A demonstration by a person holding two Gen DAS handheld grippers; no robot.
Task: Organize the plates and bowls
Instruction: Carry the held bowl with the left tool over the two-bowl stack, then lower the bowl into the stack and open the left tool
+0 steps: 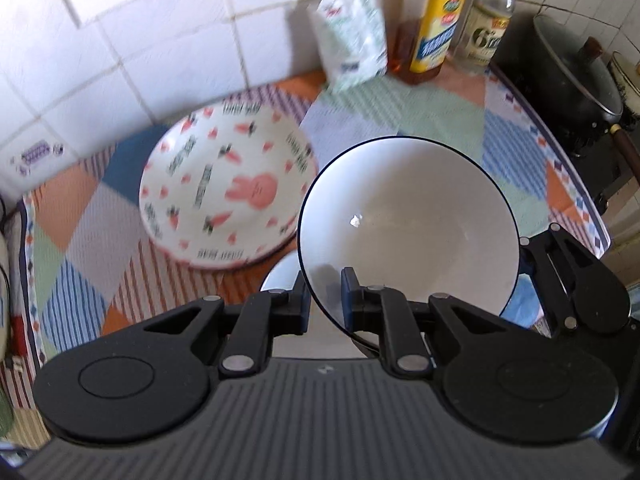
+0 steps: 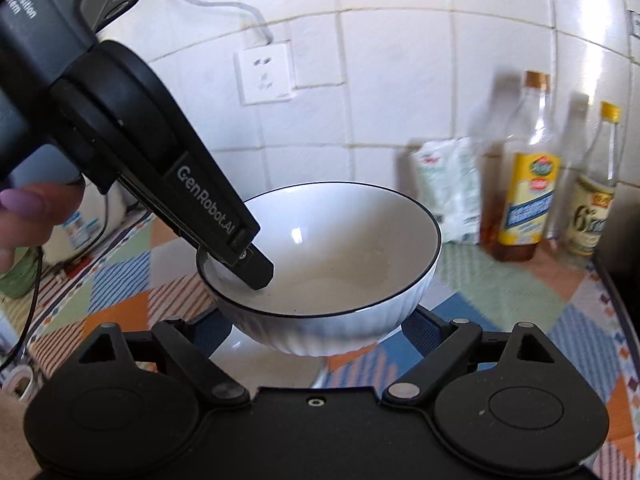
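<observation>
A: Where is the bowl [image 1: 408, 224]?

B: Off the cloth [image 1: 404, 120], in the air. The left gripper [image 1: 325, 294] is clamped on its rim, 1 finger inside the bowl and 1 outside.

A: And the right gripper [image 2: 316, 332]?

B: Its jaws stand wide apart, just under and to either side of the bowl's ribbed base. I cannot tell whether they touch it. From the right wrist view the left gripper comes in from the upper left, its tip dipping inside the rim.

A: Anything else from the set?

B: A plate [image 1: 228, 188] with pink rabbits and carrots lies flat on the patchwork cloth, to the left of the bowl in the left wrist view. Another pale, round piece [image 1: 282, 274] shows just beneath the bowl, mostly hidden, so I cannot tell what it is.

A: And further back?

B: 2 bottles [image 1: 440, 28] and a white bag [image 1: 352, 36] stand against the tiled wall [image 1: 160, 40], near a socket [image 2: 266, 72]. A dark pot [image 1: 576, 68] with a lid sits at the right.
</observation>
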